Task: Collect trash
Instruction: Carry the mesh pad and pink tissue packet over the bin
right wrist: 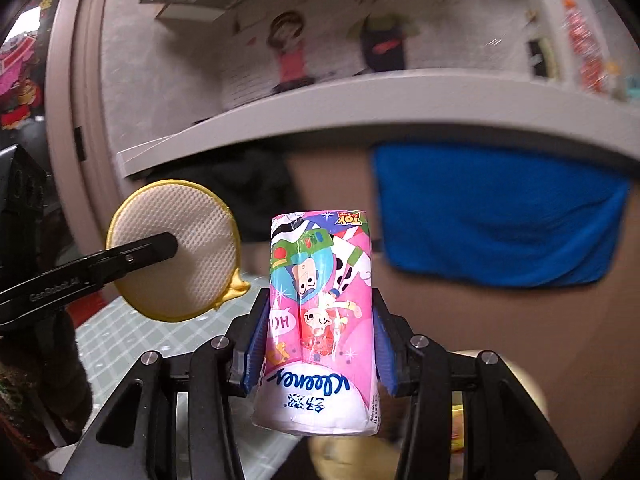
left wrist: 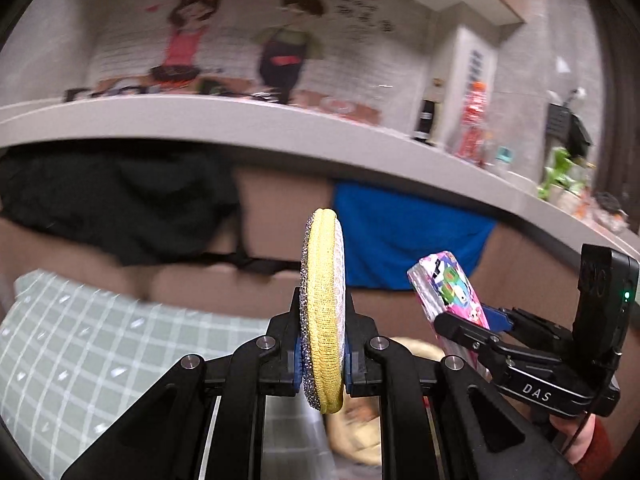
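A round scouring pad (left wrist: 323, 308) with a yellow rim and a glittery side stands edge-on between the fingers of my left gripper (left wrist: 323, 304), which is shut on it. From the right wrist view its white mesh face (right wrist: 188, 248) shows at the left, pinched by a black finger (right wrist: 140, 254). A pink cartoon-printed tissue pack (right wrist: 320, 312) stands upright in my right gripper (right wrist: 320, 320), both blue pads pressed on its sides. In the left wrist view the same pack (left wrist: 448, 288) and the right gripper (left wrist: 464, 328) sit at the lower right. Both grippers are held up in the air.
A grey shelf (left wrist: 240, 128) crosses ahead, with a black cloth (left wrist: 120, 208) and a blue cloth (left wrist: 400, 236) hanging below it. Small items and a plant (left wrist: 560, 176) stand on its right end. A green checked tablecloth (left wrist: 80, 340) lies below left.
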### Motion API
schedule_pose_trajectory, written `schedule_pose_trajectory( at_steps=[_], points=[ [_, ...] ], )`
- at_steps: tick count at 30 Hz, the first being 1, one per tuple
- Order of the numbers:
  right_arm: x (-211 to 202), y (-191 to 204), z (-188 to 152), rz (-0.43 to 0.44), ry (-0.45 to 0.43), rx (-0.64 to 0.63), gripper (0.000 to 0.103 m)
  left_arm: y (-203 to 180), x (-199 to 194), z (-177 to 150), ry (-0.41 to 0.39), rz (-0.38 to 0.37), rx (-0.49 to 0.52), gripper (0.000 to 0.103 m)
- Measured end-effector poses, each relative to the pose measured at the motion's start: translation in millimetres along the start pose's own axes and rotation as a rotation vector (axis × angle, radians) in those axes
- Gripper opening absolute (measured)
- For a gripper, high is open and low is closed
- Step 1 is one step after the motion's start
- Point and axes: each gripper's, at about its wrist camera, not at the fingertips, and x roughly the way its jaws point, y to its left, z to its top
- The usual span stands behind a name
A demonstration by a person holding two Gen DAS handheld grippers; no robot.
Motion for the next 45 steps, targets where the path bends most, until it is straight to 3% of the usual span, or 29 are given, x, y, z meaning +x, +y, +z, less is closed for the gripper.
schedule_pose_trajectory(
  at_steps=[7, 14, 28, 45],
  points=[
    [-47, -60, 2, -0.156, -0.030, 0.034, 0.043, -65, 38, -4, 0.029, -0.116, 0.042, 0.015],
    [-68, -105, -14, -0.216, -0.023, 0.096, 0.043, -92, 69, -26, 0.070, -0.139, 0.006, 0.015],
    [-38, -136, -48, -0.200, 0.028, 0.184, 0.043, -93, 102, -73, 0.131, -0.069, 0.031, 0.015],
    [-5, -147, -80, -0.223, 0.085, 0.211, 0.045, -87, 126, -100, 0.134, -0.073, 0.034, 0.015]
  ],
)
